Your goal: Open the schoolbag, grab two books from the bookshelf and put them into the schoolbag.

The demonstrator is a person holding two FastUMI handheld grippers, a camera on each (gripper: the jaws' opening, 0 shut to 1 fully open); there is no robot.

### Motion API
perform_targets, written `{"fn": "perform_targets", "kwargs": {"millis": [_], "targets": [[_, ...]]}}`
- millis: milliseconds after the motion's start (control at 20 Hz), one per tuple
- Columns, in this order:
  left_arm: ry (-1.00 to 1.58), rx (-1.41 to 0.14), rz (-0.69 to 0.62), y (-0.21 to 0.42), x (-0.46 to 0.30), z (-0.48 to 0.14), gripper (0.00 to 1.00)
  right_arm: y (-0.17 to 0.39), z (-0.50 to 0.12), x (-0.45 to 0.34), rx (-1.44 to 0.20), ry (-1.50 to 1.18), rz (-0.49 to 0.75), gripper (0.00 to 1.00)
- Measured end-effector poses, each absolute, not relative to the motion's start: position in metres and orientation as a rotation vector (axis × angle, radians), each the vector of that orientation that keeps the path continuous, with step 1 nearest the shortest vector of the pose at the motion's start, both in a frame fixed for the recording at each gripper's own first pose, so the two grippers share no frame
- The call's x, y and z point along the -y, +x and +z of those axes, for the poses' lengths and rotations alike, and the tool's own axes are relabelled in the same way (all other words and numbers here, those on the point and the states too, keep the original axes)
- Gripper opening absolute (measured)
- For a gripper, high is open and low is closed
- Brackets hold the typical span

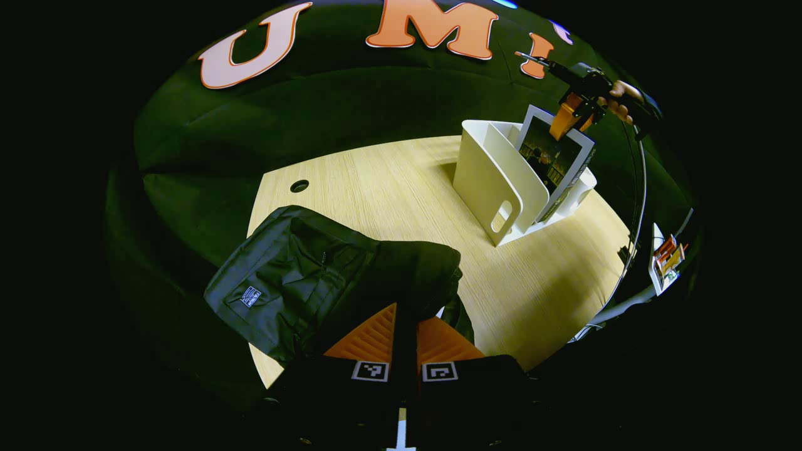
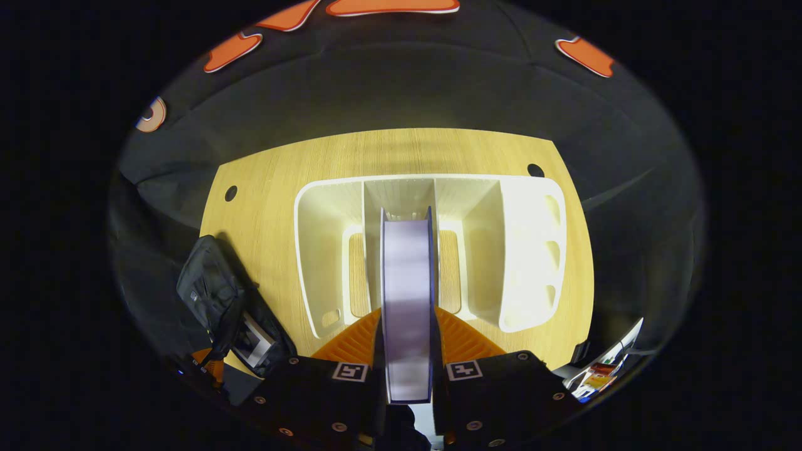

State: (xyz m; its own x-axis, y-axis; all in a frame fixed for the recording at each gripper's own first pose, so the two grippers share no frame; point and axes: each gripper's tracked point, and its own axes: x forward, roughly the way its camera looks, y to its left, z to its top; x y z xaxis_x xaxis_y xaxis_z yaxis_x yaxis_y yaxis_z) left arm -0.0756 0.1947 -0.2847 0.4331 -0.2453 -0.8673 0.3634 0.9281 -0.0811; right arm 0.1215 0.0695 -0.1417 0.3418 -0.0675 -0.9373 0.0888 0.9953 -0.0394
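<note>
Black cloth rings the wooden desk (image 2: 276, 188), where my right gripper (image 2: 407, 351) has its jaws closed on a book (image 2: 407, 282) standing in the white bookshelf (image 2: 532, 250), and my left gripper (image 1: 404, 341) has its jaws pinched on the flap of the schoolbag (image 1: 282, 275). If I lift crooked, the book may catch a divider and tip the bookshelf; if the flap slips, the bag's mouth could close.

Light wood-grain worktop (image 1: 388, 188), with round cable holes near its far corners. Directly on it: black fabric schoolbag (image 1: 301, 275), lying flat, and white plastic divided bookshelf (image 2: 526, 250), well apart.
</note>
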Motion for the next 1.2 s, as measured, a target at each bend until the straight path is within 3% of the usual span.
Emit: {"fn": "perform_targets", "kwargs": {"millis": [650, 950, 1200], "targets": [[0.185, -1.027, -0.533, -0.080, -0.203, -0.280, 0.05, -0.027, -0.114, -0.080, -1.181, 0.171, -0.183, 0.30], [0.202, -1.017, -0.567, -0.080, -0.205, -0.276, 0.05, -0.078, -0.127, -0.102, -1.159, 0.335, -0.165, 0.30], [0.204, -1.011, -0.584, -0.076, -0.207, -0.269, 0.05, -0.095, -0.140, -0.139, -1.118, 0.519, -0.081, 0.29]]}}
